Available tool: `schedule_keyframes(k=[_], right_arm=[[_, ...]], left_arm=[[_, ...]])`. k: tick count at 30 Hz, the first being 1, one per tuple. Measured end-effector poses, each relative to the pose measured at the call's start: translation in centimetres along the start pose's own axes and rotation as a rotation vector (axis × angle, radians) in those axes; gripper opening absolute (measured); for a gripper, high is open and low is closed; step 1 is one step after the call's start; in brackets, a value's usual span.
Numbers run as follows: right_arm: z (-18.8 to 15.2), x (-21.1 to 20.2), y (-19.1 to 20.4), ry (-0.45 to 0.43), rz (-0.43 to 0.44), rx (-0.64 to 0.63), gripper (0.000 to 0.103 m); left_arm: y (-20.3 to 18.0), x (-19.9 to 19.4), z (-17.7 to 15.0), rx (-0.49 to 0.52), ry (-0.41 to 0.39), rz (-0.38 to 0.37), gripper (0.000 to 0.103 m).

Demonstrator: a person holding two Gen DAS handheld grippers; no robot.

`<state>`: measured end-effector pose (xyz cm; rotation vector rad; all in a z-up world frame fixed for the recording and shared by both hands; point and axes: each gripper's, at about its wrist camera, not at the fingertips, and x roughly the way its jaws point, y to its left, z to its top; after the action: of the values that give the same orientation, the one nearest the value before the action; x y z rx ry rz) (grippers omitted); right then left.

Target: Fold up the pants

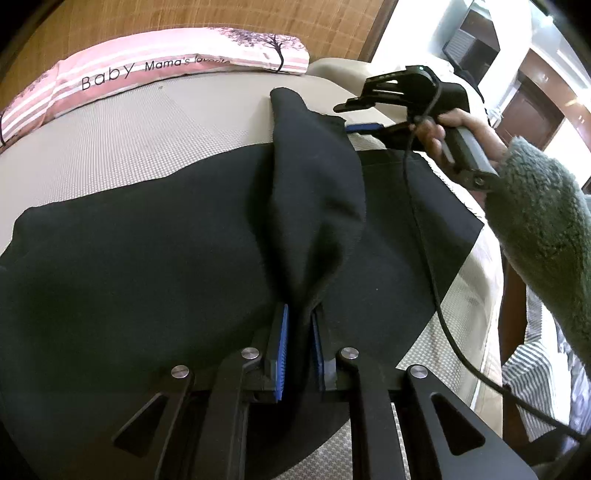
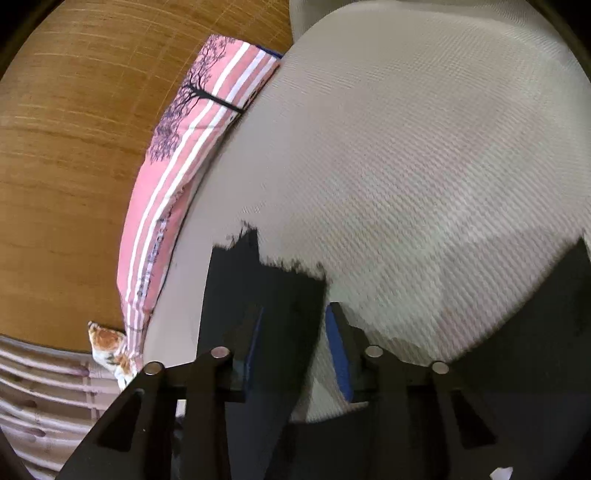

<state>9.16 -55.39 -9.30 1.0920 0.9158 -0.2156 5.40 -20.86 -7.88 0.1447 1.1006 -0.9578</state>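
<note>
Black pants (image 1: 129, 266) lie spread on a beige textured mattress (image 1: 147, 147). My left gripper (image 1: 299, 343) is shut on a raised ridge of the pants fabric, which rises in a fold (image 1: 314, 166) toward the far side. My right gripper (image 1: 354, 118) shows in the left wrist view at the far end of that fold, with a blue pad at the cloth edge. In the right wrist view my right gripper (image 2: 295, 339) has its jaws apart, with black pants cloth (image 2: 273, 295) lying against the left pad and a gap to the right pad.
A pink striped pillow (image 1: 166, 66) printed "Baby" lies along the far edge by a wooden headboard (image 1: 184, 18); it also shows in the right wrist view (image 2: 177, 177). A black cable (image 1: 436, 280) hangs across the pants. The mattress edge is on the right.
</note>
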Motion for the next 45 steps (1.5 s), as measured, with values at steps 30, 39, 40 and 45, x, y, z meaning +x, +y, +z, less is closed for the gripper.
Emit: schedule_keyframes(k=[30,39,40,45], right_arm=[[-11.2,-18.5,-8.1,-0.303,-0.213,0.022,0.004],[-13.8,-19.2,-10.6,-0.328,-0.257,0.068,0.003],[-14.0,-19.7,-10.4,-0.338,-0.261,0.06,0.003],[-15.4,-19.8,-11.8,-0.325,-0.321,0.064,0.003]], left_arm=[[-4.4,-0.4,-0.9,0.239,0.005,0.02,0.015],[-5.1,-0.6,-1.2,0.301,0.017,0.019,0.015],[-5.2,-0.6,-1.3,0.304,0.017,0.008,0.015],[-6.0,0.2,-2.2,0.351,0.056,0.005,0.015]])
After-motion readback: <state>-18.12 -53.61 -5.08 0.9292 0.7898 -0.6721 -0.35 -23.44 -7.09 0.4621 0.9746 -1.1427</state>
